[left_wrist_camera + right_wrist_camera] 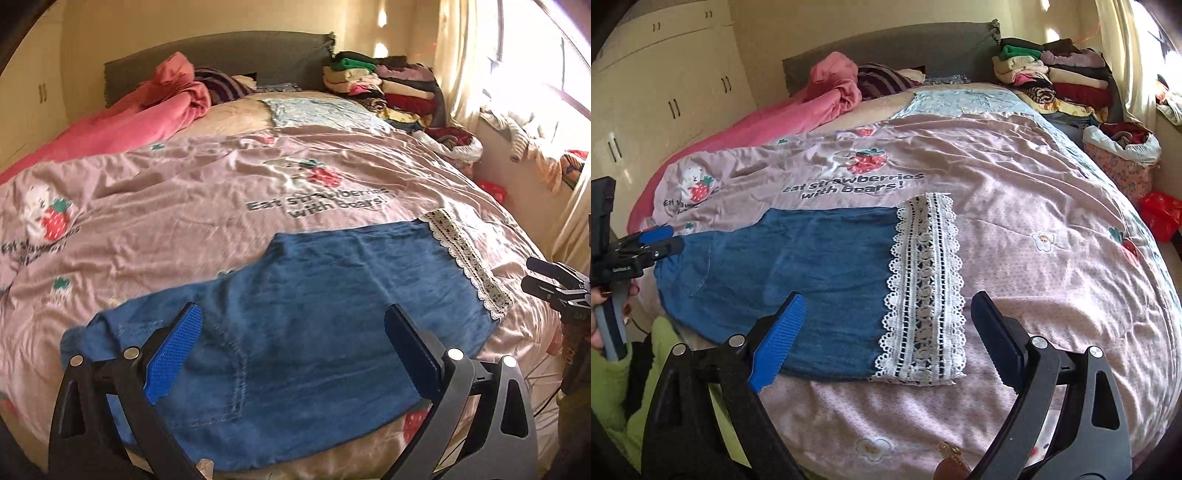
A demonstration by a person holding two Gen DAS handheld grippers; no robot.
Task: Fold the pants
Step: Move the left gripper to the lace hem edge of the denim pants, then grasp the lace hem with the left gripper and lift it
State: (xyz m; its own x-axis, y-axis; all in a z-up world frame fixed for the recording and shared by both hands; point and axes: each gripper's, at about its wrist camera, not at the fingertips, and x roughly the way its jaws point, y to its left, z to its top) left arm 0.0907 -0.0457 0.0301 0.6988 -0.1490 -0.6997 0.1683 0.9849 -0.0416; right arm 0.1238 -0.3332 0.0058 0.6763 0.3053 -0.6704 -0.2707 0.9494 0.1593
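Observation:
Blue denim pants (295, 332) with a white lace hem (469, 262) lie flat on the pink bedspread (166, 229), waist end to the left, hem to the right. My left gripper (293, 350) is open and empty, hovering over the waist and pocket area. My right gripper (888, 332) is open and empty, above the pants (798, 266) near the lace hem (923, 288). The left gripper also shows in the right wrist view (661, 240) at the waist end. The right gripper shows at the right edge of the left wrist view (546, 280).
A pink quilt (147, 114) is bunched at the far left of the bed. Stacks of folded clothes (388, 85) sit at the headboard's right. A bag of clothes (1123, 155) and a red bag (1160, 214) stand beside the bed on the right. Wardrobe doors (665, 92) are at left.

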